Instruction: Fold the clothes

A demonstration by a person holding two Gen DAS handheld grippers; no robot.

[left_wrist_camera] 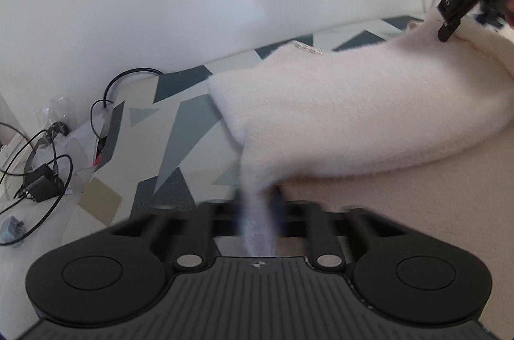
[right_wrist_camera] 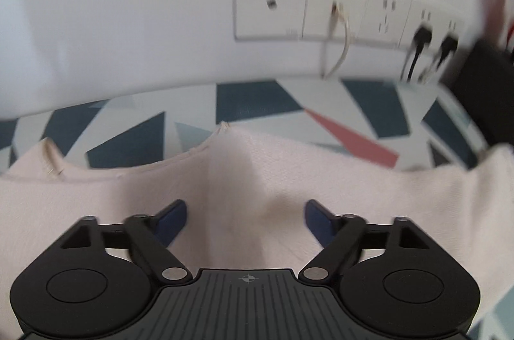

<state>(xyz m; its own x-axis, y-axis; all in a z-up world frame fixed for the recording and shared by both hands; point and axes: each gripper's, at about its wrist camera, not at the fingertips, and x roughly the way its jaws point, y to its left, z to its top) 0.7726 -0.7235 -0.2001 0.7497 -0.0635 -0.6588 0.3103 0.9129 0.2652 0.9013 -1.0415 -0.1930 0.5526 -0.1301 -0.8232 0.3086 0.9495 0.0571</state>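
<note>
A cream fleece garment [left_wrist_camera: 369, 115] lies on a table covered with a geometric blue, grey and white cloth [left_wrist_camera: 180, 121]. My left gripper [left_wrist_camera: 257, 205] is shut on a fold of the garment, which hangs lifted between the fingers. My right gripper [right_wrist_camera: 245, 218] is open, its blue pads [right_wrist_camera: 173, 218] spread wide over the garment [right_wrist_camera: 225, 185] near the neckline. The right gripper also shows in the left wrist view [left_wrist_camera: 449, 31], touching the garment at its far right.
Black cables and a charger [left_wrist_camera: 41, 179] lie with plastic wrapping at the table's left end. A white wall with a socket strip [right_wrist_camera: 347, 15] and plugged black cords [right_wrist_camera: 417, 50] stands right behind the table.
</note>
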